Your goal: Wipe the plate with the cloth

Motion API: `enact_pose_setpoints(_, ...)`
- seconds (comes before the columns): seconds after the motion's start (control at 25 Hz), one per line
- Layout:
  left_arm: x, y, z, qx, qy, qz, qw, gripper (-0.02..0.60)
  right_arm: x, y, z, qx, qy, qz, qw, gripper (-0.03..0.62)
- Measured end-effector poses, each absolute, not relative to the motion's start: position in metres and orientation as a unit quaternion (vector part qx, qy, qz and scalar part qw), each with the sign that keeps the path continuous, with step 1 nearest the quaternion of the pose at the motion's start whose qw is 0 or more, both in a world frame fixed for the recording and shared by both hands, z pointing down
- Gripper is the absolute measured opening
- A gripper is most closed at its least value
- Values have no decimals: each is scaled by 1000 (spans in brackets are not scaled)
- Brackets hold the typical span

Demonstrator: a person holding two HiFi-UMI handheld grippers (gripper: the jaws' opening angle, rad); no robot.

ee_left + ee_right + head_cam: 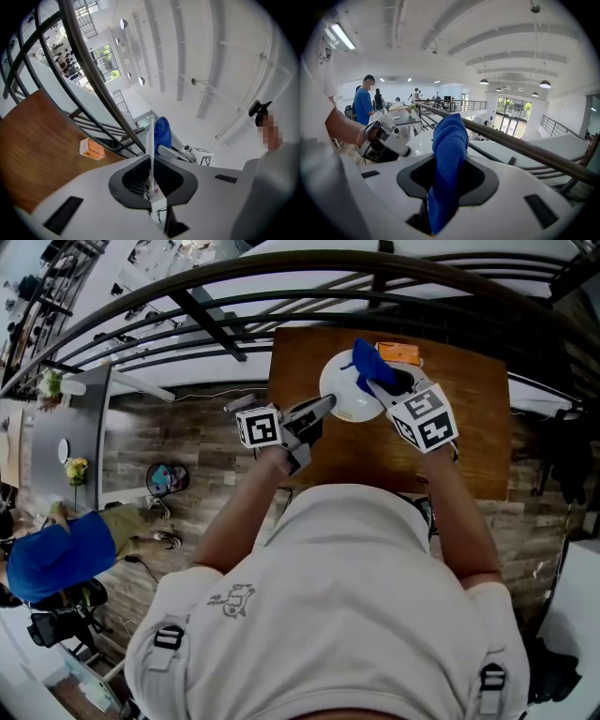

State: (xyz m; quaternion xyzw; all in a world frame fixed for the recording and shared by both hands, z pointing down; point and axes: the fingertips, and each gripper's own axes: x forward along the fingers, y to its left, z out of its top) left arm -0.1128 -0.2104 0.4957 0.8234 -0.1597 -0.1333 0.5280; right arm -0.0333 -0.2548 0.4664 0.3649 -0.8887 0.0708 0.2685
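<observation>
Two holds: left gripper (325, 406) pinches plate (343, 390) rim, right gripper (382, 385) clamps cloth (367, 356); risk: hard wiping may lever plate from thin pinch

left gripper view: plate (150, 140) was edge-on, its face unseen. cloth (449, 159) filled the right gripper (452, 145), so pad contact was hidden. head view: cloth covered part of the plate's far rim; orange box (397, 353) print was too small to read; torso (347, 615) hid the table's (469, 437) near edge.
</observation>
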Motion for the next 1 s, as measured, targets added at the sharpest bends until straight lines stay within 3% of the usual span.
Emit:
enact_pose_setpoints(0.2,-103,-212,486,854,-153,-113,484,25,-71,-246,449,332,-903,32,270,127)
enact_pose_setpoints(0.48,-135,-231,479,835,-205,-131,493,18,-100,-209,471,277,-917,37,285,127)
enact_pose_setpoints(0.72,-155,-239,467,878,-218,-97,415,20,-69,-210,491,295,-903,61,307,126)
enact_pose_setpoints(1.0,-166,-239,475,895,-221,-59,382,17,-36,-229,478,342,-889,65,297,127)
